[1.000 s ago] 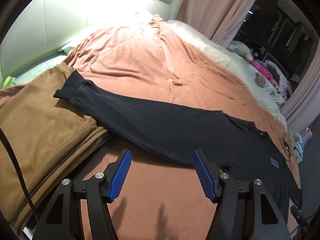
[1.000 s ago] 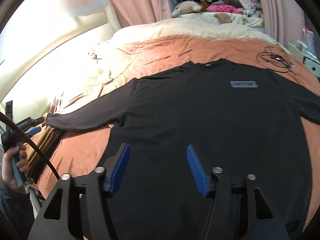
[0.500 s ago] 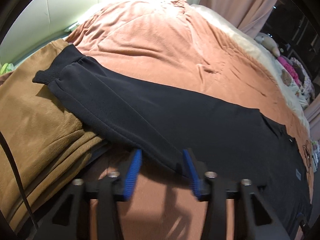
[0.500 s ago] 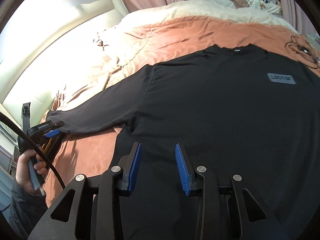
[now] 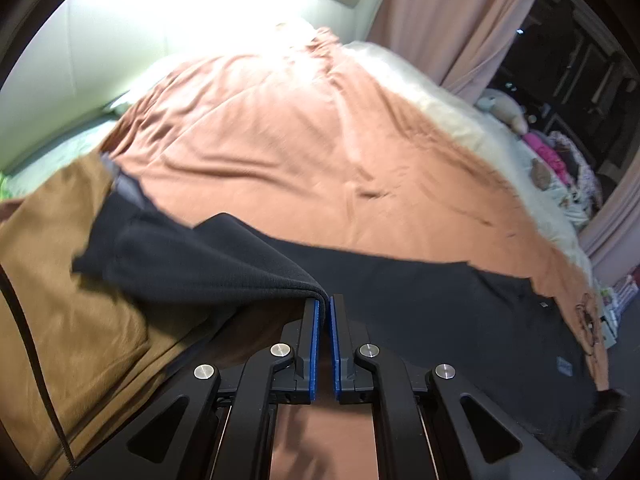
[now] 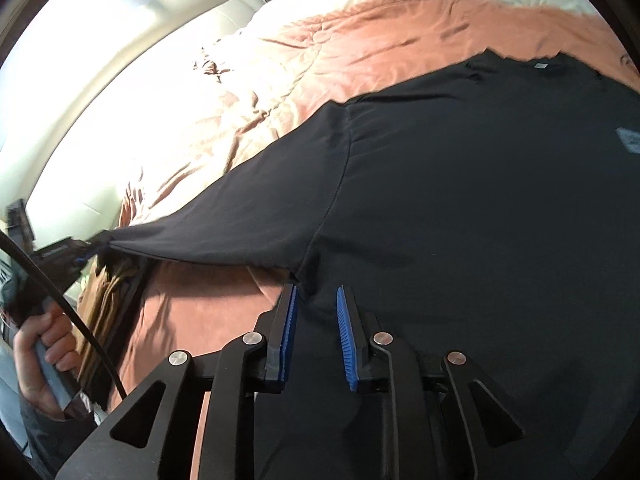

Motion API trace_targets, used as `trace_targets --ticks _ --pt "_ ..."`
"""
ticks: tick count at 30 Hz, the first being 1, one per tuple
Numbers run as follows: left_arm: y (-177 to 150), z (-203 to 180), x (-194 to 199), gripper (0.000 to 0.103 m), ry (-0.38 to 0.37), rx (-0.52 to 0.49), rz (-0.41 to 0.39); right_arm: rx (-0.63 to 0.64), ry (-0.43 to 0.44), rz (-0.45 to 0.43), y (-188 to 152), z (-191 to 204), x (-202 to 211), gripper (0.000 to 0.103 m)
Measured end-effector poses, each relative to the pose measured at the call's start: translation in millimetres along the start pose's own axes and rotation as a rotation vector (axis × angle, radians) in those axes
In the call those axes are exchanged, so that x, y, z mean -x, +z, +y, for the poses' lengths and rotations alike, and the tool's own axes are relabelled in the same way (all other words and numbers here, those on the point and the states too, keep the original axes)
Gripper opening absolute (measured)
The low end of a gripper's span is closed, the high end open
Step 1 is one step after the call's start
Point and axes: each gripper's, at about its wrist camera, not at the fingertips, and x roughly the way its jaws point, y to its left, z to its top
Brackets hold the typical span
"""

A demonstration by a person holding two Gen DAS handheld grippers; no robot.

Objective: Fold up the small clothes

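A black long-sleeved shirt (image 6: pixel 460 208) lies spread on a salmon bedspread (image 6: pixel 360 40). My left gripper (image 5: pixel 322 304) is shut on the shirt's left sleeve (image 5: pixel 208 264) and holds it lifted, the cuff end draping over a brown garment (image 5: pixel 68 300). It also shows in the right wrist view (image 6: pixel 82 254), pulling the sleeve (image 6: pixel 240 220) taut. My right gripper (image 6: pixel 316 300) is partly closed, its blue pads either side of the shirt's side edge below the armpit; a gap still shows between them.
The brown garment (image 6: pixel 108 292) lies folded at the bed's left edge. A cream blanket (image 5: pixel 500 132) and soft toys (image 5: pixel 504 108) lie at the far side. Pink curtains (image 5: pixel 440 20) hang behind. A cable (image 6: pixel 60 300) runs from the left gripper.
My left gripper has shut on the sleeve and lifted it. My right gripper has narrowed and moved to the shirt's side below the armpit.
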Motion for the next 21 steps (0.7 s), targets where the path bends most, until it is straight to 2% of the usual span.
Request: trace_targets --ticks 9,15,18,21 --pt "31.6 -56.2 23.4 0.005 -0.103 -0.097 -0.065 -0.097 0.079 0.065 14.7 -5.1 -56.9 0.015" --pt "38.5 -88.3 28.4 0.005 -0.155 -0.134 -0.054 -0.151 0.070 0.086 16.6 -9.4 -91.9 0.015" --pt "37.6 -105.7 33.1 0.005 -0.206 -0.152 -0.047 -0.157 0.071 0.099 19.2 -9.0 -99.8 0.015" --pt "34.5 -129.3 38.7 0.005 -0.257 -0.192 -0.044 -0.154 0.081 0.089 19.5 -10.6 -90.3 0.015"
